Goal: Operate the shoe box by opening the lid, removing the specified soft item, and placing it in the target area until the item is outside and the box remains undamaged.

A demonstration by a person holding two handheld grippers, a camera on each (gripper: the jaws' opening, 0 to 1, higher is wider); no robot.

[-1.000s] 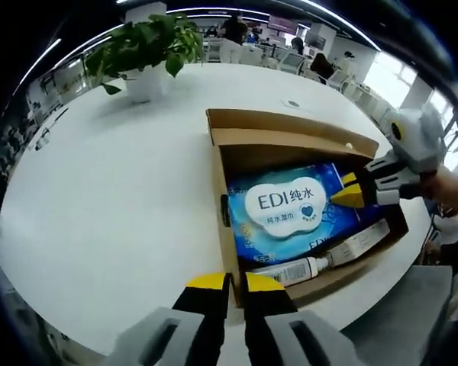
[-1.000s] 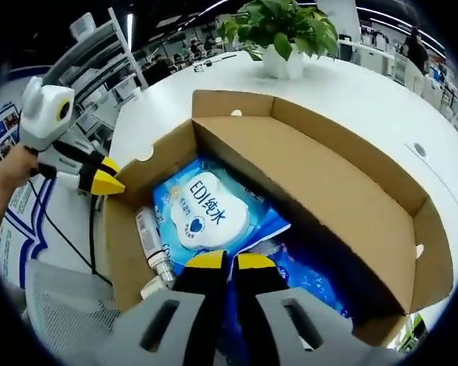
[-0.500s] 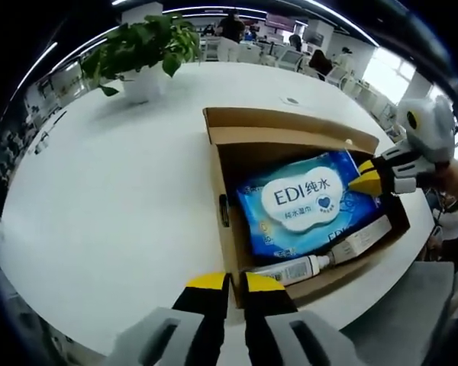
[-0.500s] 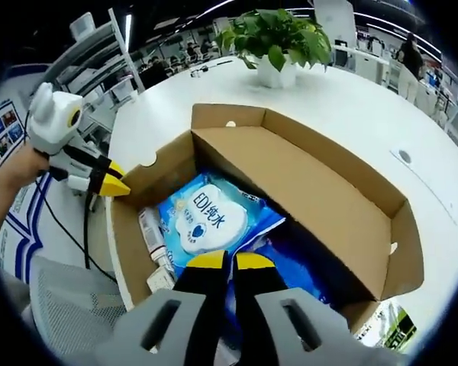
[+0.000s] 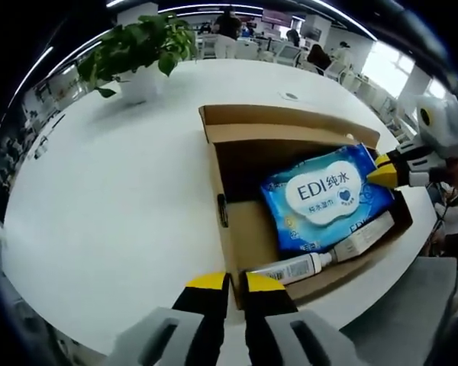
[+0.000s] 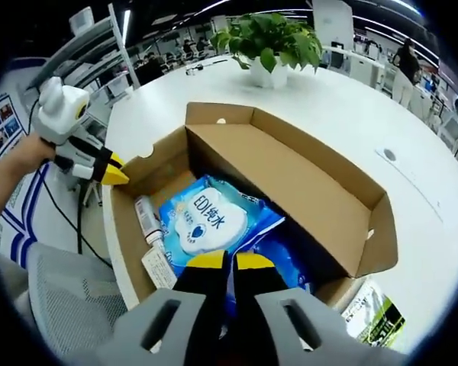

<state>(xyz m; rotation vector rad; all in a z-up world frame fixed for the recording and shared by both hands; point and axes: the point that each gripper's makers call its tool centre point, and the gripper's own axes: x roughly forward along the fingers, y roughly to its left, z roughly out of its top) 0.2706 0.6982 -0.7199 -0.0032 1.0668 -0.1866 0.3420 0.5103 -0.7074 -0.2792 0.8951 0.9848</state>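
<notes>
The open cardboard shoe box [image 5: 248,141] [image 6: 290,171] lies on the white table. A blue soft pack of wet wipes [image 5: 327,194] [image 6: 208,219] is raised at one end inside it. My right gripper [image 6: 220,263] is shut on that pack's edge, and the same gripper [image 5: 388,174] comes in from the right in the left gripper view. My left gripper [image 5: 235,280] [image 6: 114,175] has its jaws closed on the box's side wall at the rim. Bare cardboard floor [image 5: 252,229] shows beside the pack.
A white bottle [image 5: 294,268] [image 6: 146,219] and a flat tube [image 5: 362,236] lie along one wall of the box. A potted plant [image 5: 141,49] [image 6: 273,42] stands farther back on the table. A green and white packet [image 6: 370,309] lies outside the box. Grey chair [image 6: 69,305] below.
My right gripper has drawn the wipes pack up and toward its own side of the box, baring the cardboard floor. The left gripper stays at the wall.
</notes>
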